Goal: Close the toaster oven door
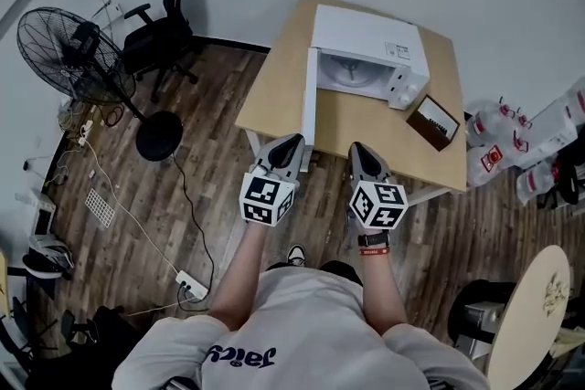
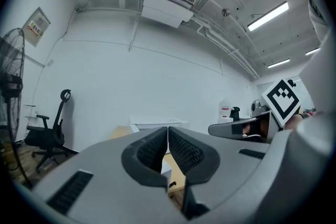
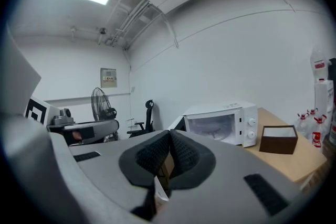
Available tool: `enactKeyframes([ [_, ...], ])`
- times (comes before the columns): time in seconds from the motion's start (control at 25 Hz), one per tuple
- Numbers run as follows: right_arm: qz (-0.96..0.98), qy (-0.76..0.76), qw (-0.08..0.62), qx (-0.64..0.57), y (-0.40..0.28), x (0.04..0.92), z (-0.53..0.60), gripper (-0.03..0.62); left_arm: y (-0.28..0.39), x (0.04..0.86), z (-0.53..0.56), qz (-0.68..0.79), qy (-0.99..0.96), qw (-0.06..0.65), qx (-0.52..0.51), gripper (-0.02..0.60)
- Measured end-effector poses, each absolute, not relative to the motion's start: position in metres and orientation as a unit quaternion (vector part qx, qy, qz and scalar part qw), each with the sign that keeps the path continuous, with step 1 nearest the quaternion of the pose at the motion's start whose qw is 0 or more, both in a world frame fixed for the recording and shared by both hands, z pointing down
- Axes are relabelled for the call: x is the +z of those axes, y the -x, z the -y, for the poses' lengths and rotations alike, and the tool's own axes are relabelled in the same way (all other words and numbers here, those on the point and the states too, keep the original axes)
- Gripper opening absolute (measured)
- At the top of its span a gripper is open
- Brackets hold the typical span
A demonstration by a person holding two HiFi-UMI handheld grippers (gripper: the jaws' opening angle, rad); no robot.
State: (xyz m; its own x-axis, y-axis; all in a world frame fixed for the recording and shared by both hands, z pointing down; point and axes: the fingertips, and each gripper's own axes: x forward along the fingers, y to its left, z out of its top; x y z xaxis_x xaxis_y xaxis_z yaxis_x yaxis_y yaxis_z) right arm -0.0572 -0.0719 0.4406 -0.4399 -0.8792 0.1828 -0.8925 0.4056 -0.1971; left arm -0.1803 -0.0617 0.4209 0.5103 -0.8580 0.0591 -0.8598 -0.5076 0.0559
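Left tongs (image 1: 285,149), right tongs (image 1: 360,151): pressed together, empty.
Overhead I see the toaster oven door (image 1: 309,100) open just ahead; right gripper view adds its dials (image 3: 247,124).

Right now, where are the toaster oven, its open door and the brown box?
toaster oven (image 1: 366,36): head view, its white top.
open door (image 1: 309,100): head view, its upper edge.
brown box (image 1: 432,121): head view, its middle.

The white boxy toaster oven (image 1: 370,46) stands ahead of the left gripper (image 1: 293,142), apart from it. Its door (image 1: 309,100) is swung wide open, edge toward that gripper.
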Motion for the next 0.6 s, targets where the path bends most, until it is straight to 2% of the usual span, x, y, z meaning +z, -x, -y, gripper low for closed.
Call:
enactKeyframes([
  [0.36, 0.857, -0.495, 0.032, 0.138, 0.1, 0.445, 0.116, 0.015, 0.222, 0.456, 0.093, 0.473, -0.878, 0.069, 0.038, 0.06],
  [0.6, 0.868, -0.471, 0.032, 0.155, 0.113, 0.453, 0.135, 0.015, 0.228, 0.474, 0.102, 0.428, -0.899, 0.082, 0.038, 0.135],
])
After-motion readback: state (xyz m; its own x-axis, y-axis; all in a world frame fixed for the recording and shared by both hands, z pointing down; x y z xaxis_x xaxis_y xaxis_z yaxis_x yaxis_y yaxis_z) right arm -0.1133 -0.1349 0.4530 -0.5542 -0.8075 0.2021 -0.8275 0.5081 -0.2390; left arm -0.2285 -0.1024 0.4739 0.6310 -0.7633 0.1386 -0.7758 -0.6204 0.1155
